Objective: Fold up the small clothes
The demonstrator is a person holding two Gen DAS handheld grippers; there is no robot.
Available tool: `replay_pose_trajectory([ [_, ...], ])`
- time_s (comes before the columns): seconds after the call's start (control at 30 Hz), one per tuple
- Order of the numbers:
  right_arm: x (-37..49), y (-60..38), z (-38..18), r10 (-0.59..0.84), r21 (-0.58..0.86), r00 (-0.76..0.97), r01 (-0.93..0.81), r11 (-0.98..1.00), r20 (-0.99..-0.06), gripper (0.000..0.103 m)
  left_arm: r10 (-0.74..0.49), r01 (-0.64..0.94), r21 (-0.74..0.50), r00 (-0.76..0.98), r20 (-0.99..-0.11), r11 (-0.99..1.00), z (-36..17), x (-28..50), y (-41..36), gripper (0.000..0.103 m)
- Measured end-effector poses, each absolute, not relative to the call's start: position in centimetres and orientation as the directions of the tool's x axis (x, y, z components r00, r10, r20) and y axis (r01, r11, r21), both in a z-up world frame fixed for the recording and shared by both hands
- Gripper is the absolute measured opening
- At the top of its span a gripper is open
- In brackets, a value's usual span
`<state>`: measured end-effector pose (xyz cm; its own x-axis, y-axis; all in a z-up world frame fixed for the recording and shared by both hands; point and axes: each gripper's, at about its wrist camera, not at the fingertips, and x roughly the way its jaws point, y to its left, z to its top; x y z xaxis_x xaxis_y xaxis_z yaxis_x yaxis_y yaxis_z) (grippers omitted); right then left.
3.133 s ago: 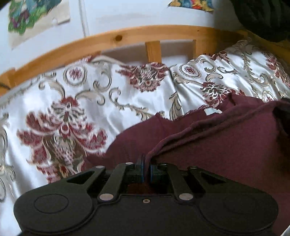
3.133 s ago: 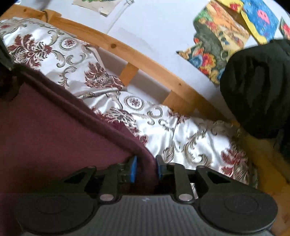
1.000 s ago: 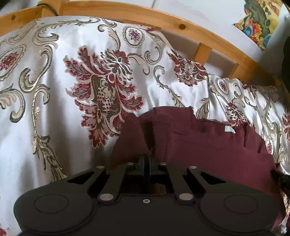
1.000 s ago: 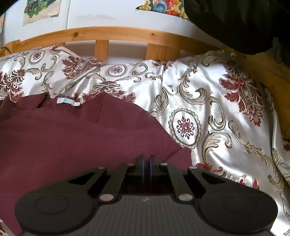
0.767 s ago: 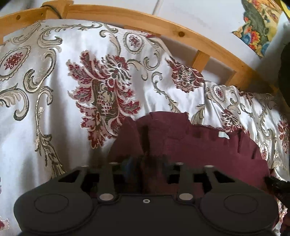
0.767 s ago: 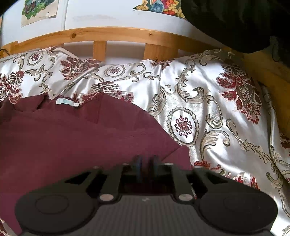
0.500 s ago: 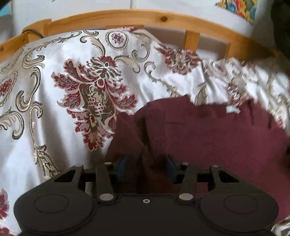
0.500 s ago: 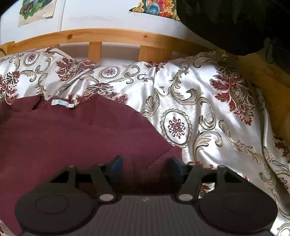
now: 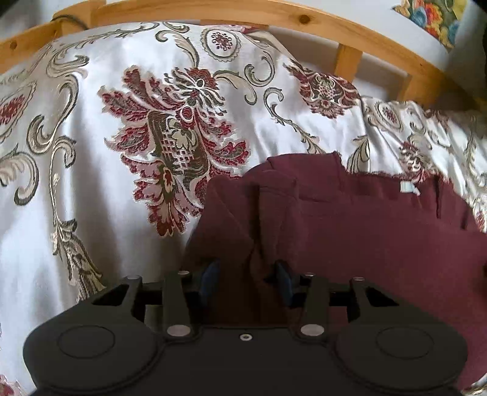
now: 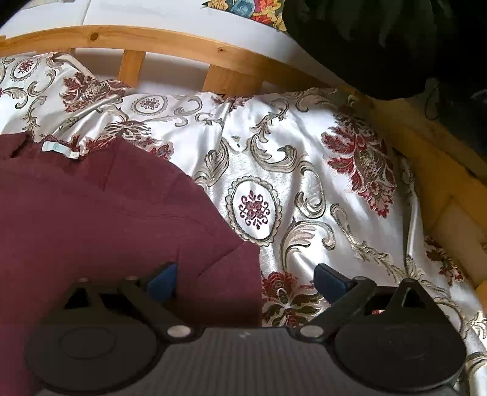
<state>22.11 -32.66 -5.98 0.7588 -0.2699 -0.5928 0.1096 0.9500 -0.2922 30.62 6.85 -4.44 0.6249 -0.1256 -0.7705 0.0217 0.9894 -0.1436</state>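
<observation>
A maroon garment (image 9: 365, 231) lies flat on the floral satin bedspread (image 9: 91, 189), with a small white label (image 9: 409, 188) at its far edge. My left gripper (image 9: 248, 278) sits over the garment's left corner. Its jaws are opening, a loose ridge of cloth stands between them, and the blue pads (image 9: 210, 274) do not press on it. In the right wrist view the same garment (image 10: 106, 213) fills the left half. My right gripper (image 10: 245, 278) straddles its right corner, jaws opening wide, with the pads (image 10: 327, 281) clear of the cloth.
A wooden bed rail with slats (image 10: 182, 48) runs along the far side and continues down the right (image 10: 441, 176). A black bundle of fabric (image 10: 380, 39) hangs at the upper right. Colourful pictures (image 9: 432, 15) are on the white wall.
Both grippers were shut on the garment's corners a second ago; both have since opened and let go. The garment lies flat on the bedspread.
</observation>
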Motion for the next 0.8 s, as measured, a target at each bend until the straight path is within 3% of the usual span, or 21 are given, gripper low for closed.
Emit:
replay_pose_trajectory([
  [0.17, 21.6, -32.9, -5.7, -0.281, -0.293, 0.762, 0.125, 0.948, -0.583, 0.102, -0.143, 0.019, -0.172, 0.650, -0.747, 0.985, -3.3, 29.5, 7.0, 0.090],
  [0.23, 21.3, -33.2, -5.6, -0.284, -0.285, 0.761, 0.135, 0.949, -0.583, 0.102, -0.135, 0.009, -0.173, 0.660, -0.739, 0.985, -2.8, 28.7, 7.3, 0.099],
  [0.6, 18.9, -35.1, -4.7, -0.359, -0.285, 0.743, 0.232, 0.930, -0.565, 0.103, -0.174, -0.045, -0.271, 0.663, -0.729, 0.962, -0.4, 23.4, 9.0, 0.102],
  [0.8, 16.4, -34.7, -2.6, -0.309, -0.211, 0.789, 0.230, 0.950, -0.532, 0.103, -0.170, 0.019, -0.206, 0.647, -0.744, 0.978, -0.2, 20.1, 7.5, 0.102],
])
